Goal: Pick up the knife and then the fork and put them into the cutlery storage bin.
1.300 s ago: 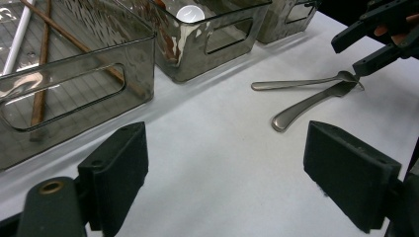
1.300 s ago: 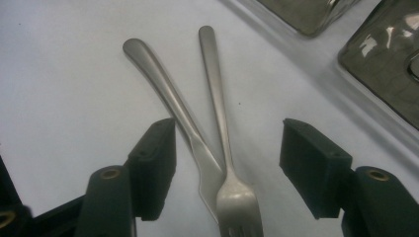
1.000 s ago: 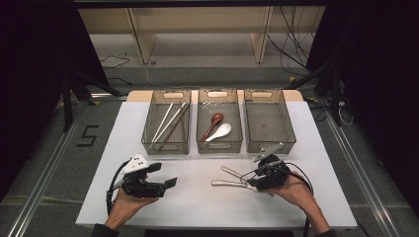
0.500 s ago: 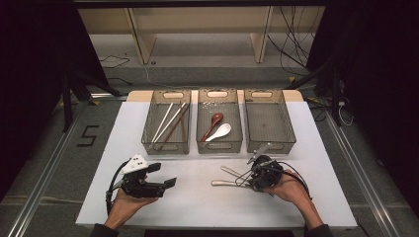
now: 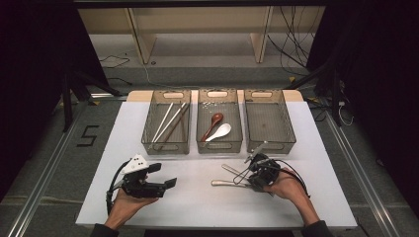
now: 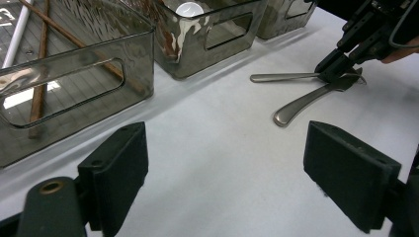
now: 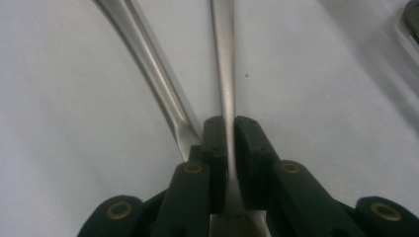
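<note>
1. White table (image 5: 207, 207) (grey floor around, dark room).
2. Right gripper (image 7: 230, 136), jaws just closed, clamps one metal handle (image 7: 223, 59); the second handle (image 7: 143, 64) lies beside it.
3. Left gripper (image 6: 247, 173) gapes, empty.

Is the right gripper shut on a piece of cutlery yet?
Yes: the right gripper has just closed; its fingers pinch one metal handle, the other handle lying free beside it.

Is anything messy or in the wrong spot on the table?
Yes: two metal utensils lie loose on the white table, crossing each other, while the chopsticks and spoons sit sorted in bins. The right bin is empty. The right tongs have just been closing and pinch one utensil's handle.
</note>
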`<state>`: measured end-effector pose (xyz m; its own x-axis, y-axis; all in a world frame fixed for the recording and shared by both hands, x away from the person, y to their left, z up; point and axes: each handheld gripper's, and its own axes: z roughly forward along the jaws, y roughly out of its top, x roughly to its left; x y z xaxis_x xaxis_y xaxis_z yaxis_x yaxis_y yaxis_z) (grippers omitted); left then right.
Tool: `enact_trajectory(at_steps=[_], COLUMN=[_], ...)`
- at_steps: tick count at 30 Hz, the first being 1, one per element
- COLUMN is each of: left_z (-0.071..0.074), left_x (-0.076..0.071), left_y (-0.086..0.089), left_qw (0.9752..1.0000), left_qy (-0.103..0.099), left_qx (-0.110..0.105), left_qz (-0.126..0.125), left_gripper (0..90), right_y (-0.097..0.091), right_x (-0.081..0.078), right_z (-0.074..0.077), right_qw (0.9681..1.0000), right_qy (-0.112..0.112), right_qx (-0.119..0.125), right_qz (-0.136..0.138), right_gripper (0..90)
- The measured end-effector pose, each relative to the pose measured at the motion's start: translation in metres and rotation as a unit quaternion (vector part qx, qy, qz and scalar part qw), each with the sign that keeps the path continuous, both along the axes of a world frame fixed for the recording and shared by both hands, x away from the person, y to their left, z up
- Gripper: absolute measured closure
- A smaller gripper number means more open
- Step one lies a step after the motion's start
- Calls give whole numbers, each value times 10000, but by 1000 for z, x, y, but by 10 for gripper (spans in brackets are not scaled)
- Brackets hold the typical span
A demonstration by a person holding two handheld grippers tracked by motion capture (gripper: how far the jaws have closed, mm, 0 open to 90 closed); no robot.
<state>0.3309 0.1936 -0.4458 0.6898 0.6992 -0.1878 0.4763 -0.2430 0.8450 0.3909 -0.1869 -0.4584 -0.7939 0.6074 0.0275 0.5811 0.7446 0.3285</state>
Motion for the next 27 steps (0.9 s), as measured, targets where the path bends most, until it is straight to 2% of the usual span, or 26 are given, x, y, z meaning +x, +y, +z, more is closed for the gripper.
enact_trajectory(at_steps=[6, 12, 15, 19, 27], left_z=[0, 0, 0, 1, 0], left_x=[0, 0, 0, 0, 0], left_y=[0, 1, 1, 1, 3], left_qw=[10000, 10000, 10000, 10000, 9999], left_qy=[-9, -5, -6, -33, -76], left_qx=[16, -7, -10, -20, -109], left_qz=[-3, 22, 22, 32, 96], left_gripper=[170, 170, 170, 170, 170], right_y=[4, 2, 1, -1, -11], right_x=[0, -1, -2, -3, -2], right_z=[0, 2, 5, 13, 43], right_qw=[9999, 10000, 10000, 9999, 9973], right_qy=[6, 16, 27, -72, -361], right_qx=[-141, -90, 28, 146, 636], right_qz=[16, 30, 42, 43, -89], right_gripper=[856, 861, 861, 862, 862])
